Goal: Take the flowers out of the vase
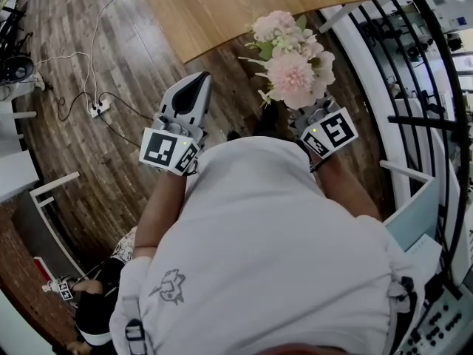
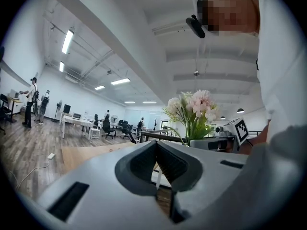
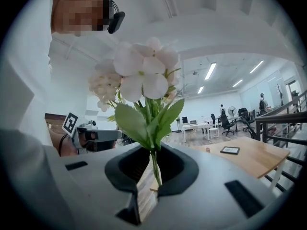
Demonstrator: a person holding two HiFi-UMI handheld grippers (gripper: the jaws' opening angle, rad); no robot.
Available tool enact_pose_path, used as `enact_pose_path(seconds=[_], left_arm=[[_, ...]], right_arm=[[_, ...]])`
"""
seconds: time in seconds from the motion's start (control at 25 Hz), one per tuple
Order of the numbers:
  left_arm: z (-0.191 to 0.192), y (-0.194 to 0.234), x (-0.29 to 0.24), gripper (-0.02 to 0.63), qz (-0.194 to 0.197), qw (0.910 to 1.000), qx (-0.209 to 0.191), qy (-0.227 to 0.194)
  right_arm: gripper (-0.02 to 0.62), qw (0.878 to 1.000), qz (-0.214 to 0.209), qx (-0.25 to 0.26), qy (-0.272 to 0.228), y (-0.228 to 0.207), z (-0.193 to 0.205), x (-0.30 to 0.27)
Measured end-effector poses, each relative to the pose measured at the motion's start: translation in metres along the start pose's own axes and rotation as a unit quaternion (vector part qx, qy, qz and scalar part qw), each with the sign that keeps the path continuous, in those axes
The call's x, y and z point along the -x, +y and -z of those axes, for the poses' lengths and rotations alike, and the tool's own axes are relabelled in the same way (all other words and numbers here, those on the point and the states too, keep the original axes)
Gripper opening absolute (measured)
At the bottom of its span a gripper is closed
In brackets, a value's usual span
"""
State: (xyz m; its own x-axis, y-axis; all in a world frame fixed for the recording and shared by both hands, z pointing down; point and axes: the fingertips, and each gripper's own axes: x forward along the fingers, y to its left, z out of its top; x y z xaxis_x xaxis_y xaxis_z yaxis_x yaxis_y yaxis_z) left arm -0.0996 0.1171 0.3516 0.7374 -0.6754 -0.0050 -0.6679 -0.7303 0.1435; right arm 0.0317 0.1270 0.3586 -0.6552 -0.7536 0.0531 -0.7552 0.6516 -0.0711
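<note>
Pale pink and white fabric-looking flowers: thin stems pinched in right gripper, aloft beside corner of light wooden table. Left gripper closed, empty. Risk: top-heavy heads swing, stems slip.

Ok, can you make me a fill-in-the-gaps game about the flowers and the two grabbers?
1. The right gripper clamps the flowers by a thin green ____.
2. The left gripper has its jaws together with ____ between them.
3. The table beyond the flowers has a top made of ____.

Missing words: stem; nothing; wood.
</note>
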Motion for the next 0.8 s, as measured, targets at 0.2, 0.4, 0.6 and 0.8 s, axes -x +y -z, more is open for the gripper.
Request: enact_pose_path(seconds=[0.2,0.4,0.6,0.8], left_arm=[[0.000,0.000,-0.002,0.005,0.000,1.0000,0.002,-0.001],[-0.001,-0.001,-0.002,0.003,-0.001,1.0000,0.003,-0.001],[0.000,0.002,-0.004,0.005,0.001,1.0000,0.007,0.001],[0.003,0.001,-0.012,0.003,0.005,0.9999,0.010,0.003]], right_arm=[[0.048,1.000,-0.003,0.003,0.000,-0.001,-0.003,0.001],[0.048,1.000,-0.004,0.001,0.001,-0.002,-0.004,0.001],[0.048,1.000,-0.001,-0.002,0.002,-0.004,-0.004,0.000],[0.048,1.000,0.002,-0.006,0.003,-0.011,-0.001,0.001]])
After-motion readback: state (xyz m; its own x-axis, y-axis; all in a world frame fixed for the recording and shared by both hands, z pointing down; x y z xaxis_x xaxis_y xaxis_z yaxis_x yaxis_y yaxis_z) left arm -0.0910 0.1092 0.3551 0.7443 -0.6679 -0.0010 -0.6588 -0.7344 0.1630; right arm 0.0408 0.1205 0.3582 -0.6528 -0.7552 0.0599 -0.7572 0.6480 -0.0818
